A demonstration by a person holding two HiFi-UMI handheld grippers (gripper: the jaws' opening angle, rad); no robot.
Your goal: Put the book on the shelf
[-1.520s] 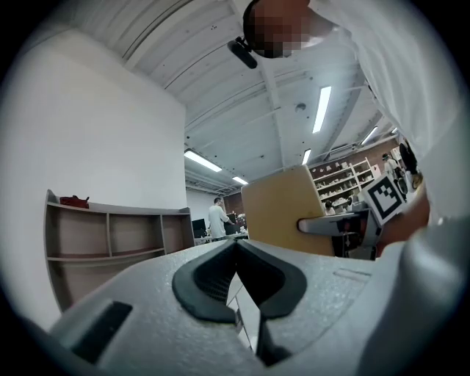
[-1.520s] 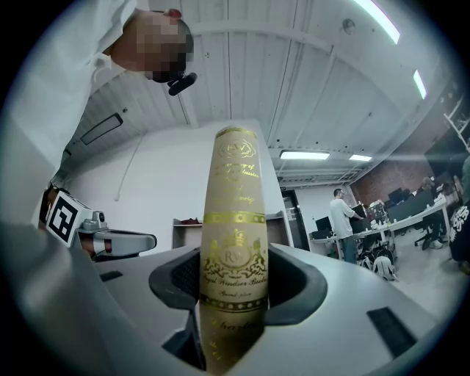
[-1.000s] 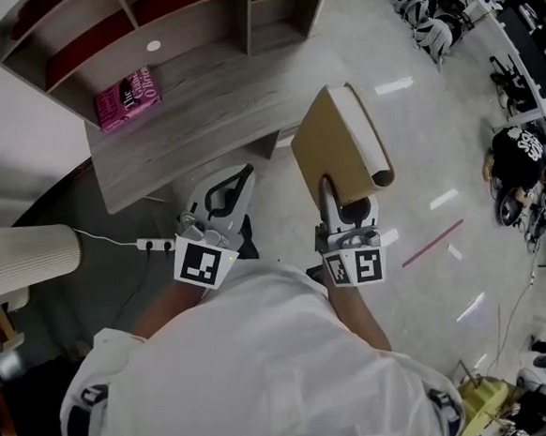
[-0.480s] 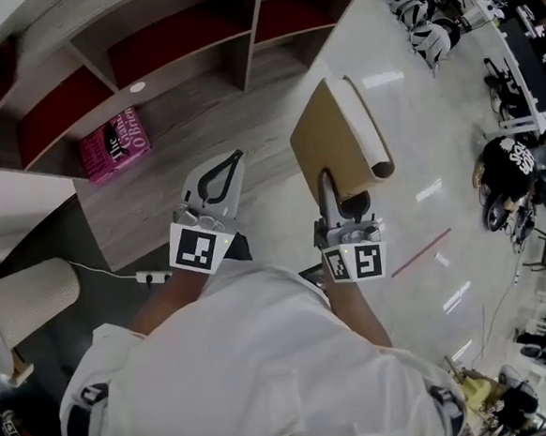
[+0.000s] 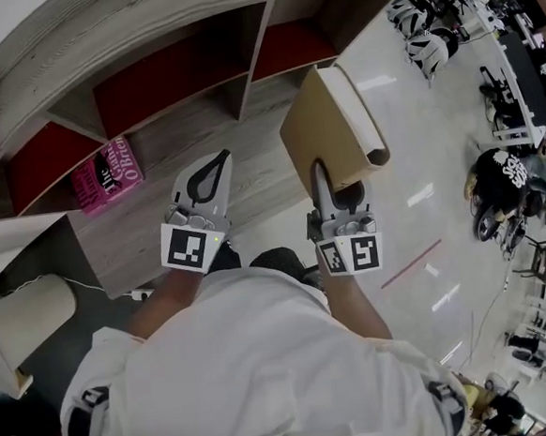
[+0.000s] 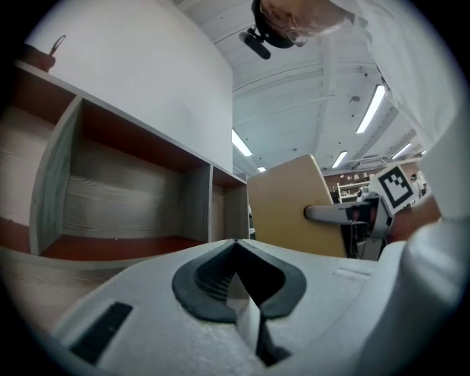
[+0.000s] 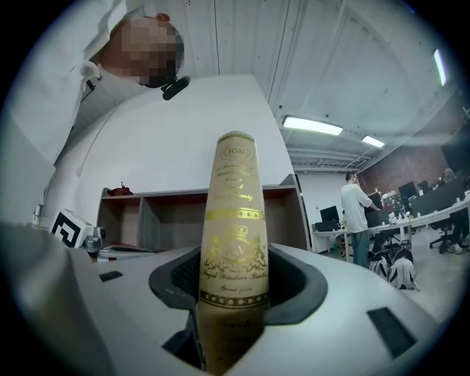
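We had the tan book (image 5: 327, 128) clamped by its near end in the right hand-held gripper (image 5: 335, 189), its long axis running along the jaws toward the shelf (image 5: 251, 59) just ahead, while the left hand-held gripper (image 5: 220, 162) sat beside it, jaws together and empty.

Wooden shelf unit (image 5: 138, 234) (red-backed compartments); pink book (image 5: 107, 176) lying flat on lower board, left side.

We lose the ends of the shelf (image 5: 177, 74) past the head view's top and left edges. The lower end of the book (image 7: 235, 198) sinks out of sight inside the right hand-held gripper (image 7: 235, 257), and its smaller gold spine print is too fine to read.
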